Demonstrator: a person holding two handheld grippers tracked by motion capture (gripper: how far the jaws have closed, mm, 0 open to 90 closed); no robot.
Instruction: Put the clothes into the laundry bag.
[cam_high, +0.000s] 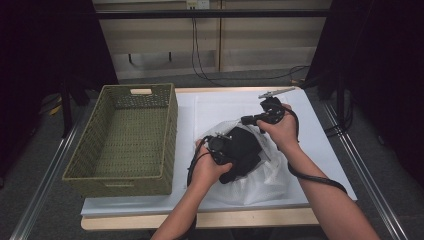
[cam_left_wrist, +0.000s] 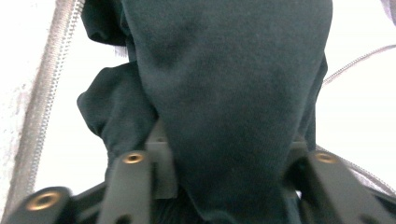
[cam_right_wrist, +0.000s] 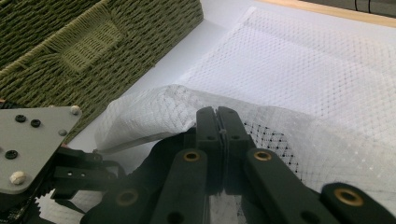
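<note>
A black garment (cam_high: 245, 147) is bunched at the mouth of a white mesh bag (cam_high: 260, 182) on the white table. My left gripper (cam_high: 220, 145) is shut on the garment. In the left gripper view the dark cloth (cam_left_wrist: 229, 93) drapes over the jaws and hides the tips of the left gripper (cam_left_wrist: 229, 154). The bag's zipper (cam_left_wrist: 46, 93) runs along its left. My right gripper (cam_high: 247, 120) is shut on the bag's upper edge and holds it raised. In the right gripper view the right gripper (cam_right_wrist: 217, 116) pinches the mesh (cam_right_wrist: 154, 112), with dark cloth (cam_right_wrist: 154, 154) below.
A green woven basket (cam_high: 172, 125) stands empty on the left of the table, close to the bag; its wall (cam_right_wrist: 93, 51) shows near the right gripper. A second white mesh sheet (cam_high: 225, 107) lies flat behind the bag. Cables hang at the back.
</note>
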